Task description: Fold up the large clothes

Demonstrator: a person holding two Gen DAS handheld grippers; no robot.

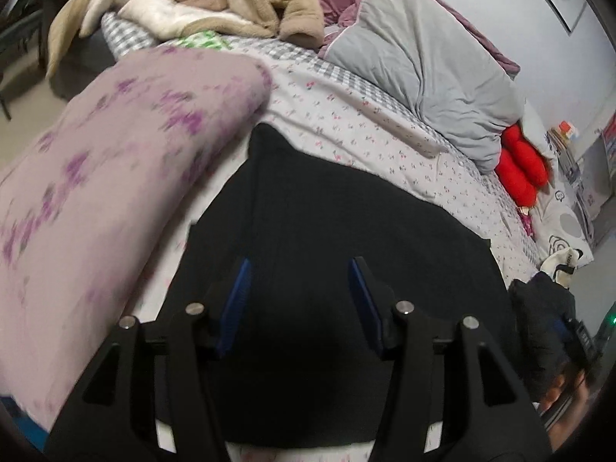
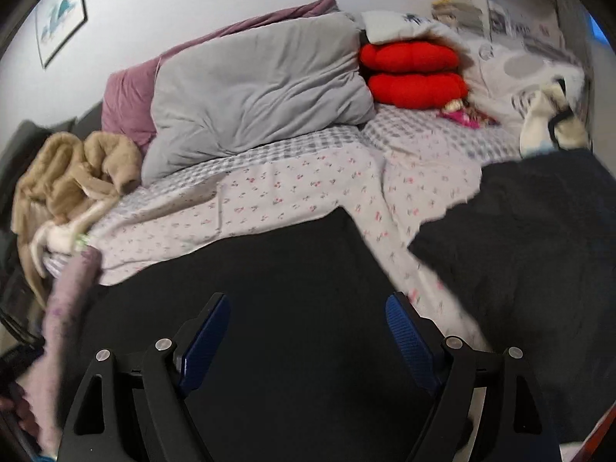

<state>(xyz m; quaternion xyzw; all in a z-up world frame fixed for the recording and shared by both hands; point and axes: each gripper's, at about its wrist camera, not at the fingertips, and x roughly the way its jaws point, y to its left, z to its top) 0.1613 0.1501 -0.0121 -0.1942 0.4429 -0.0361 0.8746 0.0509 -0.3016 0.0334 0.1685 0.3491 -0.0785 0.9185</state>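
A large black garment [image 1: 346, 211] lies spread flat on the flowered bed sheet [image 1: 346, 123]. In the right wrist view the same black garment [image 2: 288, 269] fills the foreground. My left gripper [image 1: 301, 265] hangs over it with its blue pads [image 1: 236, 300] apart and nothing between them. Above the garment's near part, my right gripper [image 2: 307, 300] stands wide open and empty. A second dark fuzzy cloth [image 2: 519, 238] lies to the right, with a strip of sheet [image 2: 404, 238] between it and the black garment.
A blurred lilac flowered fabric [image 1: 115, 161] fills the left side, also seen as a lilac band [image 2: 69, 308]. A grey duvet [image 2: 250, 88], red cushions [image 2: 412, 73], a tan fleece coat [image 2: 77, 169] and a white bag [image 2: 546, 123] lie along the bed's far side.
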